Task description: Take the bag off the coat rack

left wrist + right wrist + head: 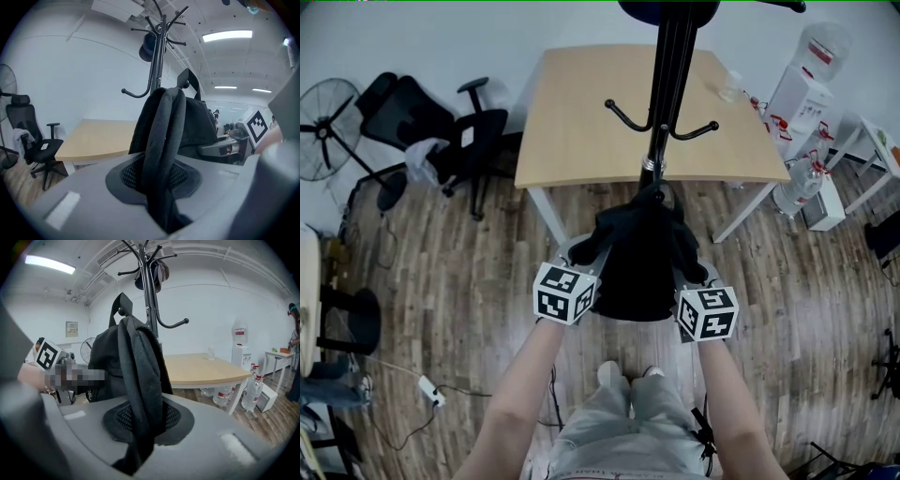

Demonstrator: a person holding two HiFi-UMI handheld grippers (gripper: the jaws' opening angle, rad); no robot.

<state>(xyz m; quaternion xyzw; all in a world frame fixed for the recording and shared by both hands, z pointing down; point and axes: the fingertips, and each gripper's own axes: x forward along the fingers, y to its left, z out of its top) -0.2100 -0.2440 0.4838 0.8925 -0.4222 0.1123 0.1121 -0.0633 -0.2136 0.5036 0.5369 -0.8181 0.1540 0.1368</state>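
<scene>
A black bag (636, 262) hangs in front of the black coat rack pole (667, 84), between my two grippers. My left gripper (586, 251) is shut on one padded shoulder strap (161, 154) of the bag. My right gripper (692, 272) is shut on the other strap (138, 399). In the right gripper view the bag's top loop (123, 301) sits by a knob on the rack pole (149, 291). The rack's lower curved hooks (623, 117) stand bare above the bag. A dark hat (147, 47) hangs near the rack's top.
A light wooden table (581, 122) stands right behind the rack. A black office chair (450, 131) and a fan (323, 127) are at the left. A water dispenser (802, 89) and water bottles (802, 183) stand at the right. Cables and a power strip (429, 389) lie on the wood floor.
</scene>
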